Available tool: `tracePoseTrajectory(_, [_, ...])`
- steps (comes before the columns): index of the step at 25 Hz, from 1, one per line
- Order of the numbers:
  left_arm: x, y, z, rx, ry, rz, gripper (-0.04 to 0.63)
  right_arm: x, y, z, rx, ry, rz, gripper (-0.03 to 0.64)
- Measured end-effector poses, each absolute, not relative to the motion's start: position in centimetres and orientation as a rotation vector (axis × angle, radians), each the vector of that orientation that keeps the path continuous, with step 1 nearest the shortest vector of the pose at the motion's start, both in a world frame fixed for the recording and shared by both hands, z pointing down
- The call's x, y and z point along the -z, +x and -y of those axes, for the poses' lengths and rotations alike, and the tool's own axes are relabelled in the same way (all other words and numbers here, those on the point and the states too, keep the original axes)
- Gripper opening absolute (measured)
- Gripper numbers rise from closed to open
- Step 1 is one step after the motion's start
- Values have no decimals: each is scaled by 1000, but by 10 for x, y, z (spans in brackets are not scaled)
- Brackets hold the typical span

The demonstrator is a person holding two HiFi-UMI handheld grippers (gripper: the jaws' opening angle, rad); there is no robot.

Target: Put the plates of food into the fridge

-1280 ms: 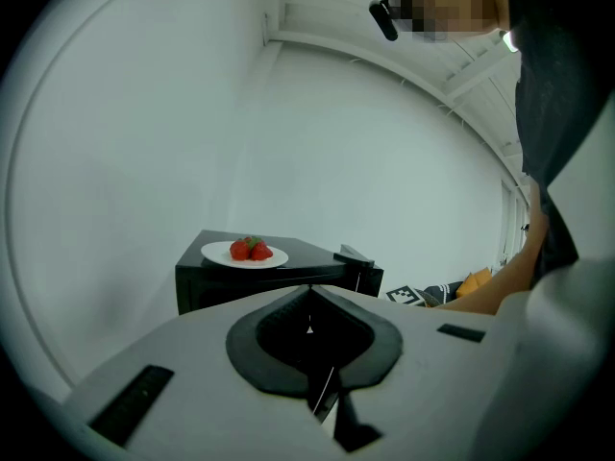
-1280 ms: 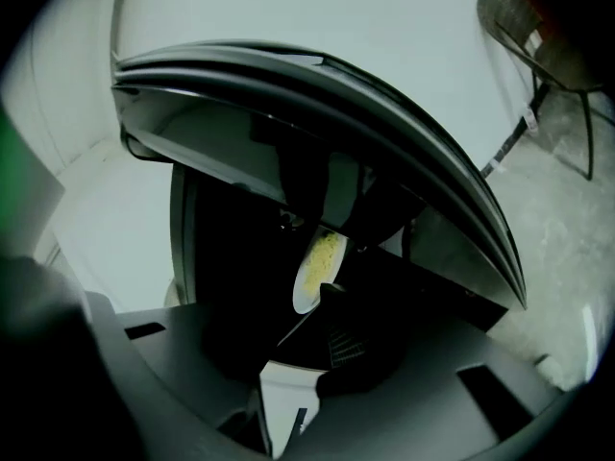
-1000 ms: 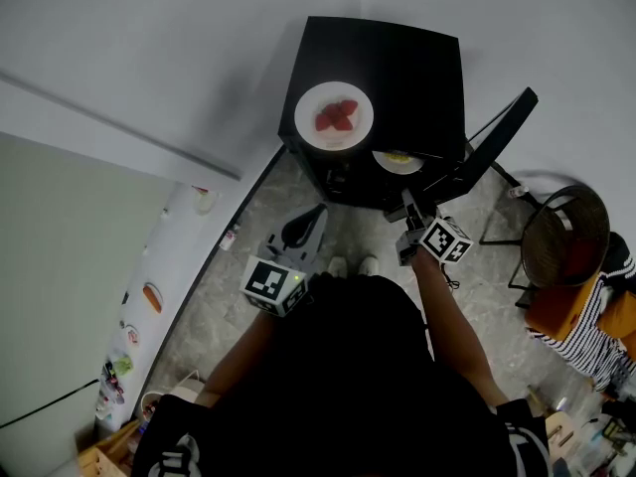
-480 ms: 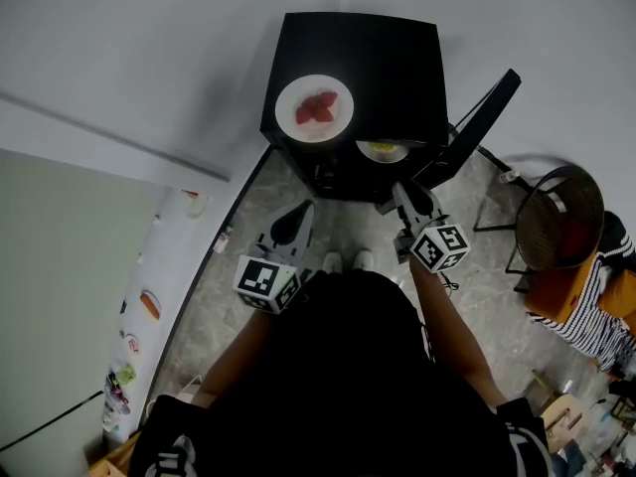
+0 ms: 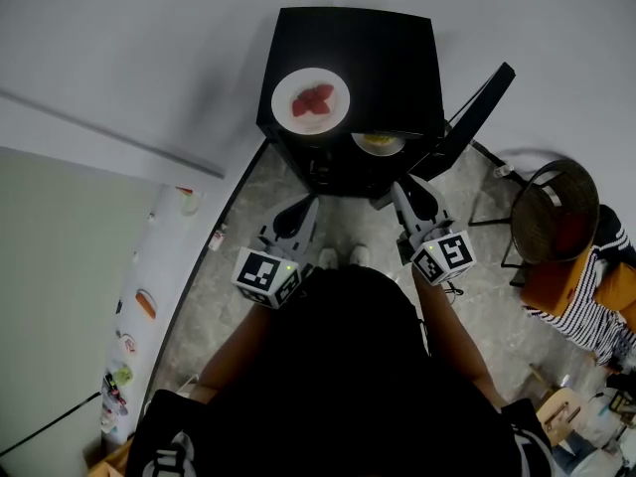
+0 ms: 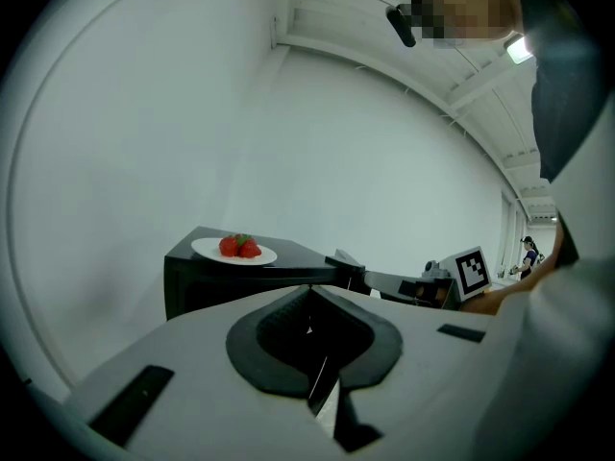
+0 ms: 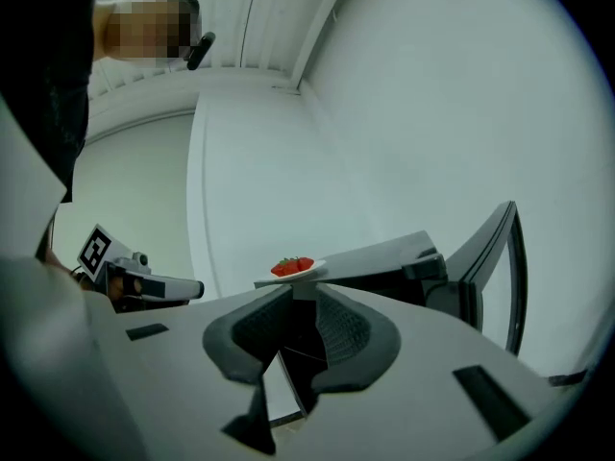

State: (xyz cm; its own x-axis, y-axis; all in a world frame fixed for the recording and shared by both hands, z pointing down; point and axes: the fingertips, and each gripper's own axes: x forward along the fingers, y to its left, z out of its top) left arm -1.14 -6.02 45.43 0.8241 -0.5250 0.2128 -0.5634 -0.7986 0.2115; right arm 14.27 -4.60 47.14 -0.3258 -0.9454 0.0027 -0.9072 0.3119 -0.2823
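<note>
A white plate of strawberries (image 5: 310, 100) sits on top of the small black fridge (image 5: 397, 58), also in the left gripper view (image 6: 233, 251) and the right gripper view (image 7: 291, 268). A second plate with yellow food (image 5: 378, 143) lies inside the fridge, just behind the open door (image 5: 477, 117). My right gripper (image 5: 396, 189) hovers in front of the opening; its jaws (image 7: 296, 291) have just been closing, a narrow gap is left and nothing is between them. My left gripper (image 5: 306, 207) is held left of it, in front of the fridge, with its jaws (image 6: 309, 291) together and empty.
The fridge door (image 7: 500, 267) swings out to the right. A round dark chair (image 5: 556, 227) and a person in a striped top (image 5: 596, 336) are at the right. A pale appliance with magnets (image 5: 139, 306) stands along the left wall. Stone floor lies below.
My right gripper has risen and rolled, its marker cube turned, and its jaws have narrowed. The left gripper has hardly moved.
</note>
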Motion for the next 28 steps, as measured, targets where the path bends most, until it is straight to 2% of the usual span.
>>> tracePoseTrajectory(12, [-445, -26, 65, -172, 2741, 966, 23, -410, 105, 20, 205, -1563, -2514, 91])
tracePoseTrajectory(28, [-443, -49, 78, -109, 2702, 1031, 23, -427, 71, 42, 293, -1482, -2554, 91])
